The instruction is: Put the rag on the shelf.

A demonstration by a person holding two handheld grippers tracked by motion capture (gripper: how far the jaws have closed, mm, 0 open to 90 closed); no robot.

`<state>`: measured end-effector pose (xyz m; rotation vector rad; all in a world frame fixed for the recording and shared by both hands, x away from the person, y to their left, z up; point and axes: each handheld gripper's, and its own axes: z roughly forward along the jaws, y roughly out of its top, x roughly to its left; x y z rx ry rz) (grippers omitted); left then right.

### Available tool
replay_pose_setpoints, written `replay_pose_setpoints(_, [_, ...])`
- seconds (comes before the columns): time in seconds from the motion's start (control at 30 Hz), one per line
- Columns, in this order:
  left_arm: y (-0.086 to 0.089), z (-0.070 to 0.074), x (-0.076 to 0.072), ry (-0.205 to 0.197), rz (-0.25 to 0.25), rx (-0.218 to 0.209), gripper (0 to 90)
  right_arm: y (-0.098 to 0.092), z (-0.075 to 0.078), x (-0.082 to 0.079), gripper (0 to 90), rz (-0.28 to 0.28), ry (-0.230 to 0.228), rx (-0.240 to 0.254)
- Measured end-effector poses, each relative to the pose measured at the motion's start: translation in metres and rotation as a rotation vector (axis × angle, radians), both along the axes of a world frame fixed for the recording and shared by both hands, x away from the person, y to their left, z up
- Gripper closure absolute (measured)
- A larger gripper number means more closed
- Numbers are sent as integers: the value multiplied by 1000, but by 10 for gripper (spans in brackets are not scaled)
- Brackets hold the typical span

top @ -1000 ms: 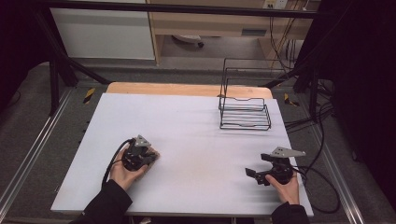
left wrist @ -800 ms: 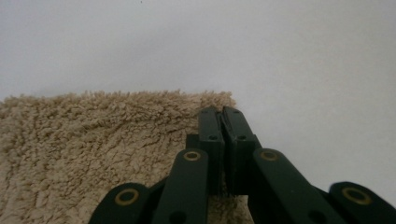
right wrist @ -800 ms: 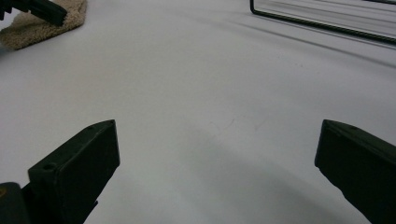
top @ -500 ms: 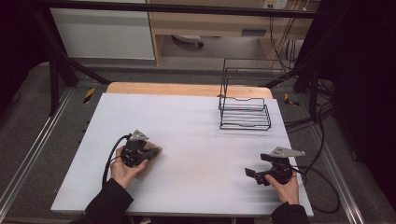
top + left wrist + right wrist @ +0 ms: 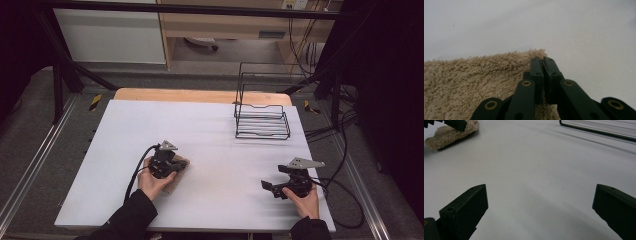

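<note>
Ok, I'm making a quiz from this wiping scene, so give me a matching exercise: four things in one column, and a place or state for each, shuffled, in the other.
Things:
1. left gripper
2. right gripper
3. wire rack
4. cloth

Places or states:
A. stands at the far right of the table
B. jaws wide apart over bare table
C. beige and fluffy, lying on the white table
D. jaws shut on the cloth's edge

Pairs: 1-D, 2-B, 3-A, 4-C

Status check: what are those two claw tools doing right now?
Left gripper shut on beige cloth. Right gripper open, holding nothing. Wire rack far off, nothing blocking.
</note>
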<state>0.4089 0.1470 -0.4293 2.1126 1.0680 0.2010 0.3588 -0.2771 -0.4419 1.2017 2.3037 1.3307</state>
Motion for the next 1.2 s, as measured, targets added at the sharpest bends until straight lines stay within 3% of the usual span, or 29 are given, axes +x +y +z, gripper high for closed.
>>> replay_pose_setpoints(0.1, [7,6,-3,-24,-23,-28,793,1,0,0,5,2,-2,-6])
replay_pose_setpoints(0.27, [25,22,-9,-66,-39,-31,584,3,0,0,5,-5,-5,-7])
replay_pose_setpoints(0.37, [56,30,-15,-92,-10,6,476,5,1,0,5,-8,-3,-7])
replay_pose_setpoints(0.5, [83,27,-18,-89,23,44,384,9,2,0,5,-16,1,-12])
replay_pose_setpoints(0.57, [107,18,-21,-51,65,64,381,13,3,0,5,-19,6,-9])
replay_pose_setpoints(0.63, [119,12,-23,-30,89,65,396,17,3,1,5,-20,-2,-17])
replay_pose_setpoints(0.77, [132,3,-23,-12,110,48,464,28,5,3,5,-19,-6,-18])
replay_pose_setpoints(0.93, [130,-6,-19,6,96,40,576,56,12,8,14,-13,-12,-25])
replay_pose_setpoints(1.0, [128,-7,-18,2,86,40,588,62,13,9,17,-13,-11,-24])
replay_pose_setpoints(1.17, [125,-9,-19,12,66,25,665,102,21,17,45,18,-19,-27])
replay_pose_setpoints(1.2, [125,-10,-19,19,60,27,665,102,21,17,45,18,-19,-27])
